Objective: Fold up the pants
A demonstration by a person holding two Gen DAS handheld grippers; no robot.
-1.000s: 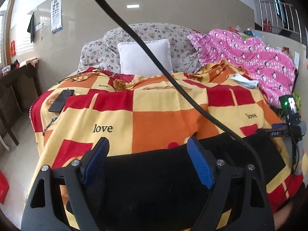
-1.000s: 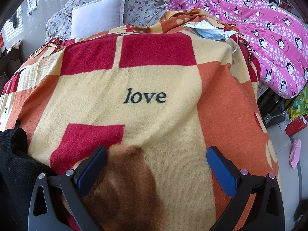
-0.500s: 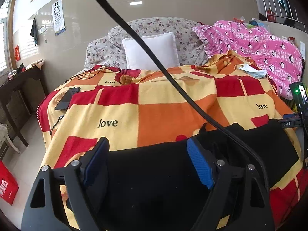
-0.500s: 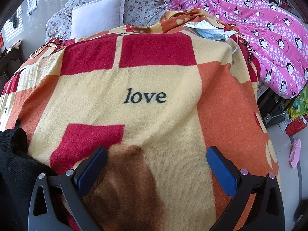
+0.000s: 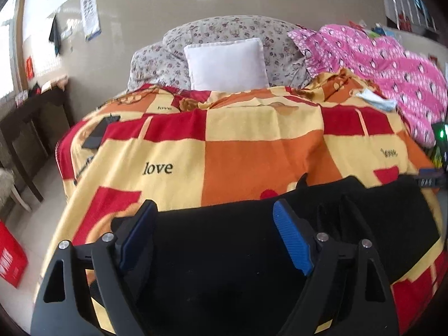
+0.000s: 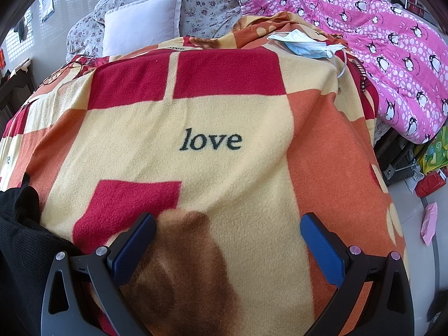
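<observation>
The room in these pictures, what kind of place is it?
Most likely a home bedroom: a bed under a checked blanket, a white pillow at its head, and a pink quilt heaped beside it.

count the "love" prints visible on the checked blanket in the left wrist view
3: one near left, a small one far behind by the white square pillow at, one right. Black pants may hide more.

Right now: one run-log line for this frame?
task: fold pants | left gripper: open, over black pants | right gripper: open, over blanket, pants beside it | grasp: none
</observation>
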